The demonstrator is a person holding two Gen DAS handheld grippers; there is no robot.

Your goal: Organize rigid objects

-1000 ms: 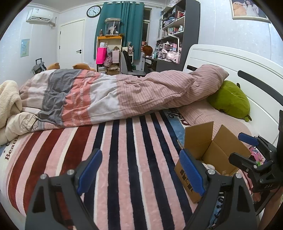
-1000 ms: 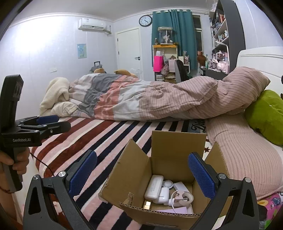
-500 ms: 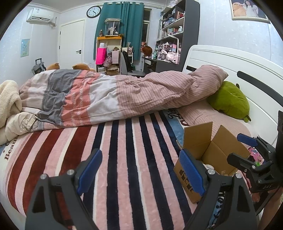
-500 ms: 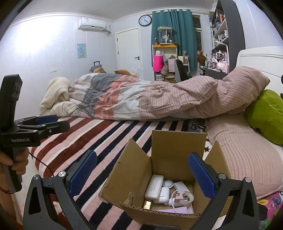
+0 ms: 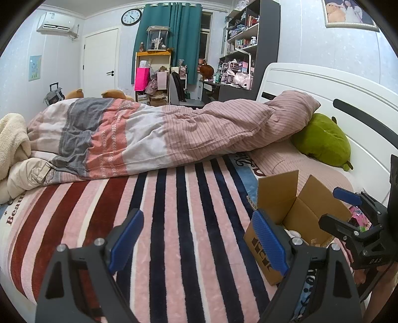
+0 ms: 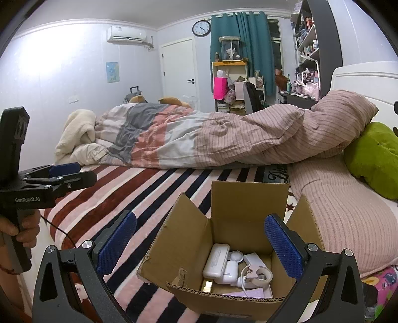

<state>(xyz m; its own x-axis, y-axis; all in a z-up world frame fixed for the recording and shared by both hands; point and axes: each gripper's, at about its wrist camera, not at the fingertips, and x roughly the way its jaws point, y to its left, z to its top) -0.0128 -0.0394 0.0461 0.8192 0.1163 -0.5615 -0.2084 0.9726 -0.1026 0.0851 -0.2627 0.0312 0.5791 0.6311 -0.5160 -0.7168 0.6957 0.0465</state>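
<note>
Open brown cardboard box (image 6: 238, 251) seen on striped pink blanket (image 5: 174, 211), white chargers and cables (image 6: 231, 265) inside. Left gripper (image 5: 196, 238) and right gripper (image 6: 199, 243) held apart, empty. No change noted over last second; early or late stage not settled.

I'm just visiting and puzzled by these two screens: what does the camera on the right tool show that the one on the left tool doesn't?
Only the right view looks down into the cardboard box: white chargers, a coiled cable, and the hand gripping the left gripper.

Only the left view shows a framed picture over the headboard, the box's printed outside, and the right gripper from the side.

Both show the striped blanket, rumpled duvet, green cushion, clock, and their own open, empty blue-padded fingers.
</note>
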